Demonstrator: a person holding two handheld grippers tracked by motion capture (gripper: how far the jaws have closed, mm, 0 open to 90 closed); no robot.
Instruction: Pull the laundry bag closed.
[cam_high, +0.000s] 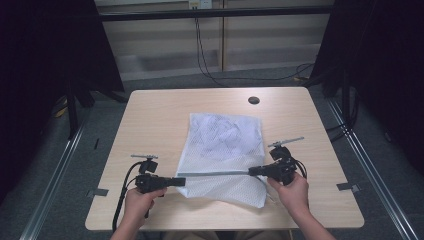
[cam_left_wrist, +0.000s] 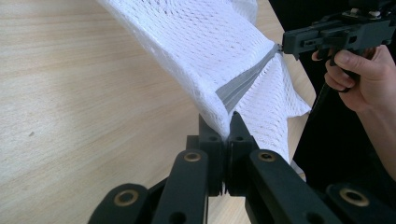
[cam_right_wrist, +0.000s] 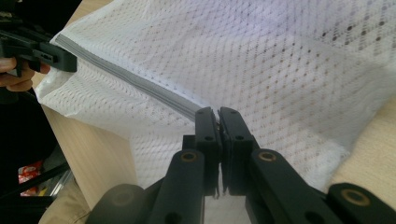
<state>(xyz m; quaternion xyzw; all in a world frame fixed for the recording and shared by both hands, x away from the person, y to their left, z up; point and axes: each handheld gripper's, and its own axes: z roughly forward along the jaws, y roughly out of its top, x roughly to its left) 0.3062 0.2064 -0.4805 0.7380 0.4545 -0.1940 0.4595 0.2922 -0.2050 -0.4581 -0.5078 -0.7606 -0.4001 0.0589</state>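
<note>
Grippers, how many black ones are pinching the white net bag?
2. The left gripper pinches one end of the grey zip on the white mesh bag; the right gripper pinches the other end.

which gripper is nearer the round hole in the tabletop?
Right. The right gripper grips the mesh bag's zipper end below the hole; the left gripper holds the opposite end, farther left and nearer the person.
</note>
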